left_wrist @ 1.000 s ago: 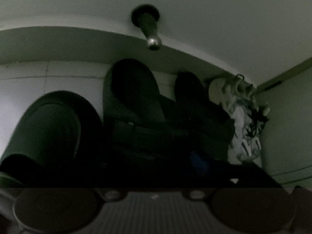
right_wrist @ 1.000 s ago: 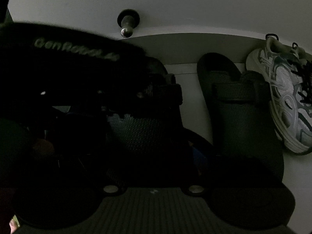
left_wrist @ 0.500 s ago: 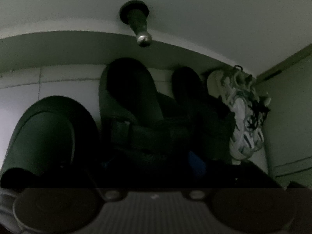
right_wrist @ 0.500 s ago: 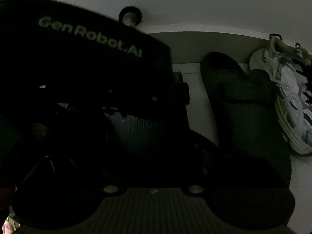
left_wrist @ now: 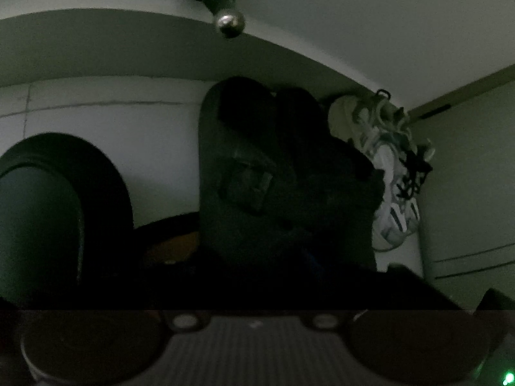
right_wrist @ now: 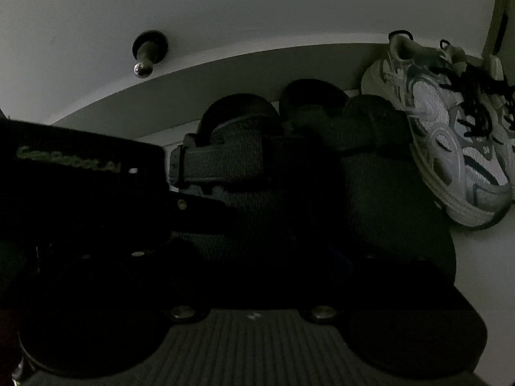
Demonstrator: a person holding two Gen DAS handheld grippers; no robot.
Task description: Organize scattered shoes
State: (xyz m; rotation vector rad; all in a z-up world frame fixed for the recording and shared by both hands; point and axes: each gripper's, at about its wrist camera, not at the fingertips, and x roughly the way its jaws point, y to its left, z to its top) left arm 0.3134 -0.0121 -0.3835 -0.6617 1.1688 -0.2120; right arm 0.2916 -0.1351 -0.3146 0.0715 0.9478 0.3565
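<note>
In the dim left wrist view a dark strapped sandal (left_wrist: 238,173) leans tilted in front of my left gripper (left_wrist: 257,276), whose fingers are lost in shadow. A second dark sandal (left_wrist: 325,160) lies right behind it, touching or overlapping it. A white sneaker (left_wrist: 389,177) stands further right, and a dark slipper (left_wrist: 51,218) lies at the left. In the right wrist view both sandals (right_wrist: 231,157) (right_wrist: 370,148) lie side by side ahead of my right gripper (right_wrist: 257,257), whose jaws are closing. I cannot tell whether either gripper holds a sandal.
A wall with a skirting board runs behind the shoes, and a doorstop knob (left_wrist: 228,22) (right_wrist: 145,61) sticks out of it. A cabinet or door front (left_wrist: 466,177) closes off the right side. The black lettered housing (right_wrist: 80,173) of my left gripper fills the right view's left side.
The left sandal has tilted and closed up against the second one; the floor gap between them is gone. My left gripper has sunk lower and left in the right wrist view.
</note>
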